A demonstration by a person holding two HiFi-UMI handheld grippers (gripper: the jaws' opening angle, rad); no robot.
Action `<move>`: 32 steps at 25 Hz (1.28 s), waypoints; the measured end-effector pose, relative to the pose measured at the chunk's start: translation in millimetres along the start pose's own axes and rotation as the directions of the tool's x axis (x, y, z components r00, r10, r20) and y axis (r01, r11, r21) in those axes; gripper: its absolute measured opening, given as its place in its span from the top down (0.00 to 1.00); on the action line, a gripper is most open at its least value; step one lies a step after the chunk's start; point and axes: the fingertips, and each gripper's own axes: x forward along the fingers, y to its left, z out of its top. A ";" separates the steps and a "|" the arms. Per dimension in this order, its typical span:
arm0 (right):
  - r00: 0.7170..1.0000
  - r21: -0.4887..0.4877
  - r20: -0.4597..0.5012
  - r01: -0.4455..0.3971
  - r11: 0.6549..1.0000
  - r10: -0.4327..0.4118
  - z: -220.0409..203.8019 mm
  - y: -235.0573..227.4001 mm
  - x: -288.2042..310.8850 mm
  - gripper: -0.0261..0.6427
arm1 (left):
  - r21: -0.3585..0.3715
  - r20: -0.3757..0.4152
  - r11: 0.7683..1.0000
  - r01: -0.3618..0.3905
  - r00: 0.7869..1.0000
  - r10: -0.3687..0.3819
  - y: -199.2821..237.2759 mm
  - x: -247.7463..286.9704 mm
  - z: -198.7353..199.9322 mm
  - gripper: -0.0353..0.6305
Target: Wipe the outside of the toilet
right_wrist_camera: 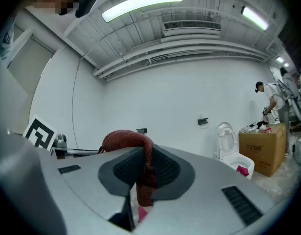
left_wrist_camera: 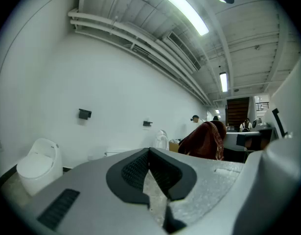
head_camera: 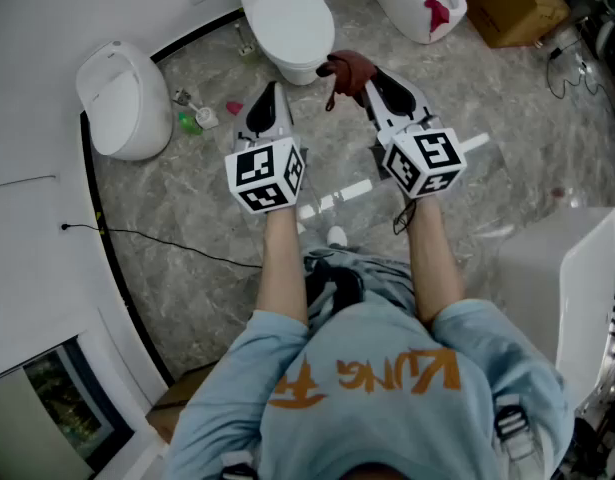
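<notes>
Right tongs [head_camera: 370, 76] clamped on dark red cloth [head_camera: 347, 68], left tongs [head_camera: 270, 90] closed and empty, near white toilet [head_camera: 287, 18]

Both bare forearms reach forward from the lower middle of the head view, the left forearm [head_camera: 284, 268] left of centre and the right forearm [head_camera: 433, 263] right of it, each gripper carrying its marker cube just past the wrist. The left gripper [head_camera: 270, 93] points toward the top of the frame, its jaws closed together on nothing. The right gripper [head_camera: 375, 78] angles slightly toward the upper left, its jaws clamped on a dark red cloth [head_camera: 349, 68].
</notes>
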 end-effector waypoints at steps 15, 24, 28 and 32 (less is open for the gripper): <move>0.995 0.045 -0.008 0.096 0.994 -0.095 -12.7 -41.6 -20.2 0.88 | -0.068 -0.045 0.998 -0.001 0.999 -0.002 -11.6 2.0 -25.1 0.96; 0.997 0.058 0.019 0.072 0.996 -0.073 -1.6 -48.7 -3.2 0.88 | -0.060 -0.008 0.996 -0.070 0.998 0.069 17.0 -5.7 -6.9 0.96; 0.999 0.064 -0.003 0.042 0.997 -0.042 -10.5 -34.3 27.8 0.88 | -0.088 0.020 0.991 -0.103 0.994 0.105 36.3 -4.0 -0.1 0.96; 0.999 0.041 -0.020 -0.030 0.999 0.031 -21.7 0.7 74.8 0.88 | -0.078 0.033 0.991 -0.107 0.993 0.110 66.7 5.7 4.5 0.96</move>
